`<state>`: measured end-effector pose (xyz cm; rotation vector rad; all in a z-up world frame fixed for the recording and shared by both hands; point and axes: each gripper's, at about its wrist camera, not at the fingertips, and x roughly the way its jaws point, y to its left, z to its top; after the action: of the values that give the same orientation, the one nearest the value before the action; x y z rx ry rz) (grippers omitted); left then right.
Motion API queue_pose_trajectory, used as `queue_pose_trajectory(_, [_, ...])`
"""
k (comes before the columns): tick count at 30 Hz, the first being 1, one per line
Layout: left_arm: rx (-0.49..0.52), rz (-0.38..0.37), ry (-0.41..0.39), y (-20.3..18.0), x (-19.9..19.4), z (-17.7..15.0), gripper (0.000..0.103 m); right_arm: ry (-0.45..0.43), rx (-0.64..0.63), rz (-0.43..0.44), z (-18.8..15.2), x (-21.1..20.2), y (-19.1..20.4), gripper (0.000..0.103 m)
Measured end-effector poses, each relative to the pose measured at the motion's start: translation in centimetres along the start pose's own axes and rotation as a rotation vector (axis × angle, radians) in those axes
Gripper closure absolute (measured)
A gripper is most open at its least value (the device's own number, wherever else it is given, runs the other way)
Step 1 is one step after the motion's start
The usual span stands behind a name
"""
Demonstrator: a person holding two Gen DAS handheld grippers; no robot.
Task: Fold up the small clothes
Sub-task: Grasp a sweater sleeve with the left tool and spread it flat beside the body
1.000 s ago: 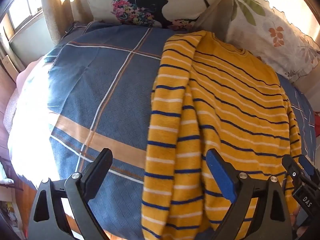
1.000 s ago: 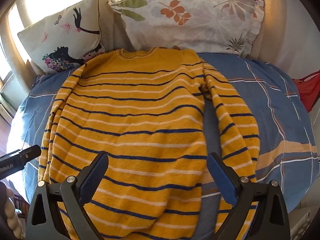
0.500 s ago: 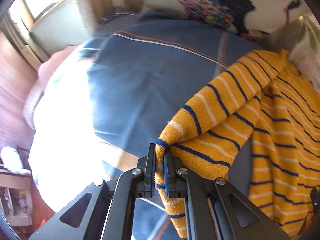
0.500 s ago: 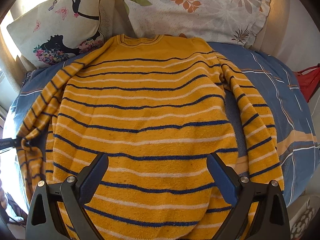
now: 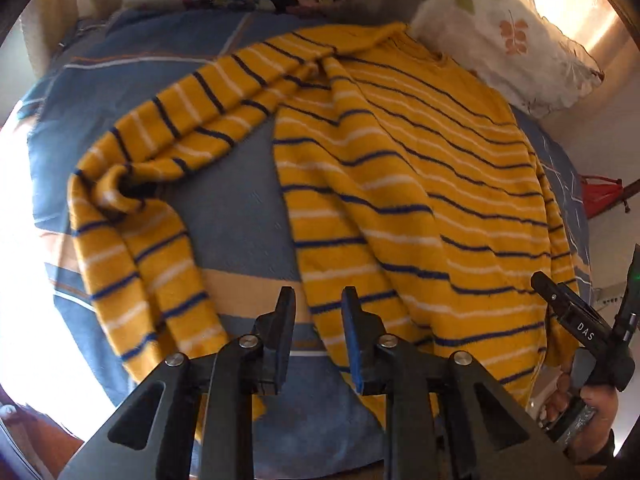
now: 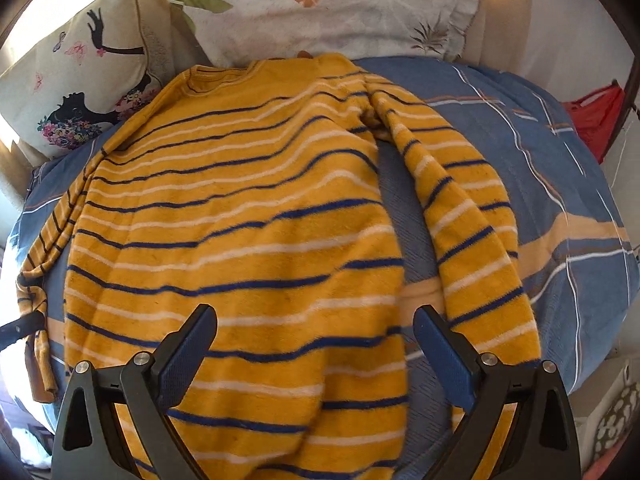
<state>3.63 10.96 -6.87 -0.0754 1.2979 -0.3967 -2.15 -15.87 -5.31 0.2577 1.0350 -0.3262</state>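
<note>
In the left wrist view the sweater [image 5: 400,200] is seen flat on the bed [image 5: 236,216], collar toward the pillows [image 5: 500,40] and hem nearest the camera; one sleeve is bent out sideways, while the left tongs [image 5: 318,334] are pointed steeply down, opening, with nothing between them. In the right wrist view the sweater's long axis is seen running from collar to hem toward the camera, and the right tongs [image 6: 314,354] are held wide apart above the hem, gripping nothing.
</note>
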Motion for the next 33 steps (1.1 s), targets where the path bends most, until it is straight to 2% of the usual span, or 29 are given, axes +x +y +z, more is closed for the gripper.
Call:
queue_pose_trajectory(2, [-0.014, -0.045, 0.061, -0.4, 1.8, -0.6, 0.076, 0.028, 0.039, 0.015, -0.8, 0.3, -2.0, 0.003])
queue_pose_trajectory(3, [-0.014, -0.057, 0.046, -0.6, 2.0, -0.7, 0.070, 0.046, 0.060, 0.051, -1.2, 0.5, -2.7, 0.003])
queue_pose_trajectory(4, [-0.009, -0.079, 0.024, -1.1, 1.9, -0.8, 0.053, 0.060, 0.076, 0.102, -1.4, 0.7, -3.3, 0.003])
queue_pose_trajectory(5, [-0.012, -0.101, 0.019, -1.5, 2.2, -0.7, 0.042, 0.065, 0.081, 0.146, -1.6, 0.7, -3.7, 0.003])
queue_pose_trajectory(7, [-0.011, -0.092, 0.001, -2.3, 2.6, -0.8, 0.040, 0.071, 0.081, 0.220, -1.9, 0.8, -4.1, 0.006])
queue_pose_trajectory(8, [0.003, -0.079, -0.004, -3.0, 2.8, -0.9, 0.049, 0.081, 0.082, 0.246, -2.0, 0.9, -4.2, 0.010])
queue_pose_trajectory(9, [0.001, -0.077, 0.004, -3.3, 2.9, -0.8, 0.068, 0.086, 0.077, 0.258, -2.1, 1.0, -4.3, 0.014])
queue_pose_trajectory(10, [-0.013, -0.085, 0.037, -3.6, 3.3, -1.0, 0.094, 0.082, 0.064, 0.258, -2.2, 0.9, -4.4, 0.020])
queue_pose_trajectory(11, [-0.032, -0.076, 0.039, -3.7, 3.3, -1.3, 0.096, 0.086, 0.052, 0.272, -2.1, 0.9, -4.6, 0.040])
queue_pose_trajectory(12, [-0.035, -0.053, 0.026, -3.8, 2.8, -1.3, 0.096, 0.105, 0.051, 0.305, -2.2, 0.9, -4.7, 0.066])
queue_pose_trajectory(13, [-0.040, -0.020, 0.016, -3.8, 2.2, -1.5, 0.096, 0.132, 0.061, 0.358, -2.1, 1.0, -5.1, 0.078])
queue_pose_trajectory(15, [-0.078, 0.015, -0.014, -3.2, 0.4, -1.8, 0.096, 0.164, 0.098, 0.440, -2.0, 0.9, -6.1, 0.084])
queue_pose_trajectory(16, [-0.092, 0.051, -0.032, -2.8, -0.5, -1.9, 0.096, 0.163, 0.092, 0.448, -2.1, 0.7, -6.3, 0.085])
queue_pose_trajectory(18, [-0.110, 0.170, -0.070, -2.0, -2.2, -2.5, 0.096, 0.151, 0.046, 0.441, -2.3, 0.1, -6.5, 0.085])
queue_pose_trajectory(20, [-0.137, 0.275, -0.078, -1.0, -3.0, -3.2, 0.096, 0.137, -0.005, 0.417, -2.7, -0.5, -6.4, 0.085])
queue_pose_trajectory(23, [-0.173, 0.276, -0.076, 0.2, -3.6, -4.1, 0.095, 0.117, -0.041, 0.391, -2.6, -0.9, -6.8, 0.084])
queue_pose_trajectory(25, [-0.175, 0.290, -0.091, 0.0, -4.2, -4.7, 0.094, 0.094, -0.047, 0.400, -2.3, -1.5, -7.2, 0.078])
queue_pose_trajectory(27, [-0.168, 0.319, -0.122, -0.7, -4.8, -5.1, 0.092, 0.059, -0.075, 0.385, -2.0, -2.4, -7.1, 0.062])
queue_pose_trajectory(29, [-0.158, 0.315, -0.147, -1.6, -5.6, -5.3, 0.072, 0.032, -0.109, 0.371, -1.7, -2.8, -6.6, 0.052])
queue_pose_trajectory(31, [-0.143, 0.302, -0.179, -3.1, -6.2, -5.3, 0.062, 0.023, -0.141, 0.358, -1.4, -3.0, -6.2, 0.051])
queue_pose_trajectory(33, [-0.107, 0.297, -0.197, -4.8, -6.7, -5.1, 0.057, 0.025, -0.165, 0.353, -1.1, -2.8, -5.5, 0.050])
